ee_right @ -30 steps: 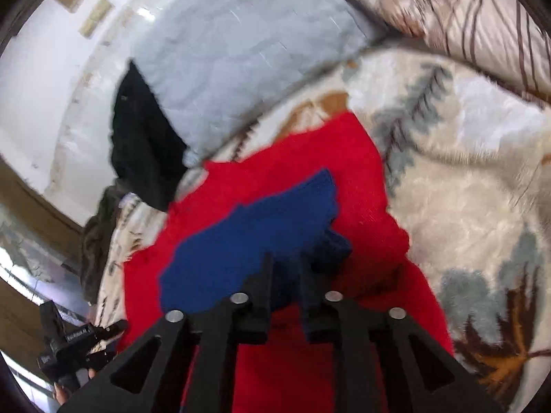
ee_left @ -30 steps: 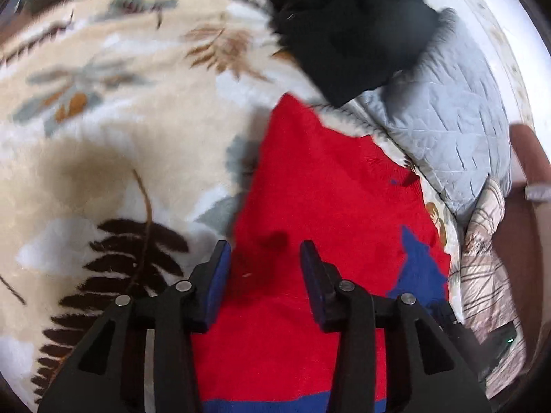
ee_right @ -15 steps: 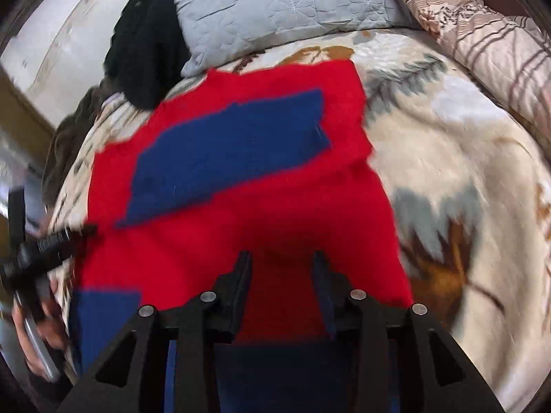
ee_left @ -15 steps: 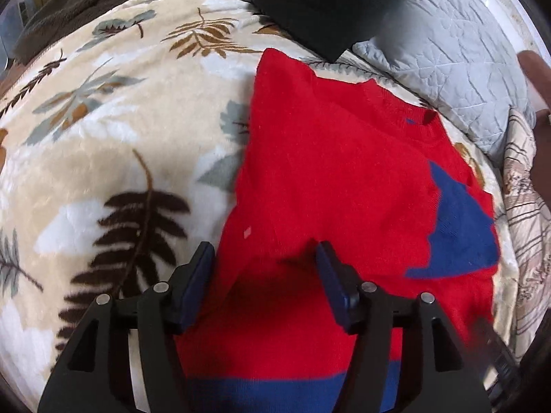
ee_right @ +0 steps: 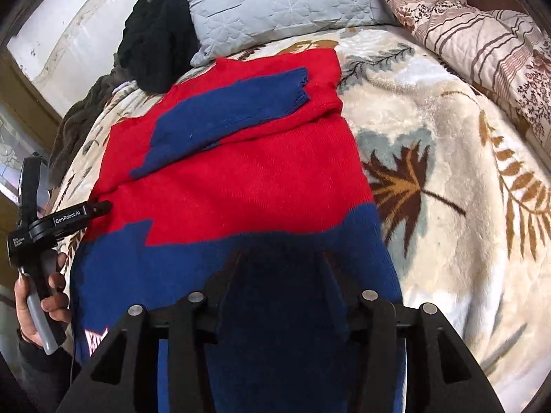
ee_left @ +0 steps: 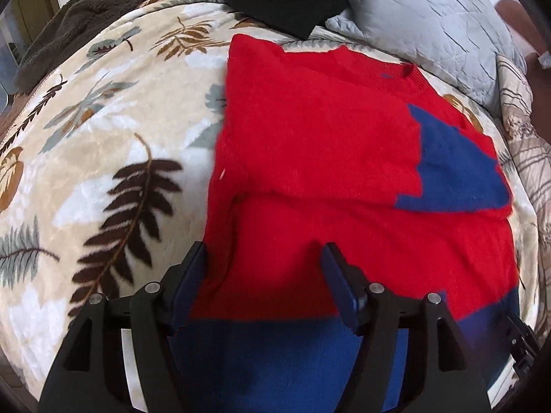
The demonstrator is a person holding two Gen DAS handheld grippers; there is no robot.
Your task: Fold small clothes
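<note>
A red and blue knit sweater [ee_left: 327, 144] lies flat on a leaf-print blanket [ee_left: 103, 130], its sleeves folded across the chest, one with a blue end [ee_left: 454, 168]. My left gripper [ee_left: 263, 261] is open above the sweater's lower left edge, near the blue hem band [ee_left: 275, 354]. In the right wrist view the sweater [ee_right: 241, 186] lies ahead with the blue sleeve [ee_right: 234, 110] across it. My right gripper [ee_right: 280, 265] is open over the blue hem [ee_right: 275, 309]. The left gripper also shows in the right wrist view [ee_right: 100, 207], held by a hand.
A grey quilted pillow [ee_right: 282, 0] and a black garment [ee_right: 158, 34] lie at the head of the bed. A striped patterned quilt [ee_right: 482, 41] is at the right. A dark brown fleece [ee_left: 86, 10] lies at the far left edge.
Both grippers pulled back from the sweater's upper part toward its hem. The right gripper let go of the blue sleeve, which now lies across the chest. Both jaws opened wider.
</note>
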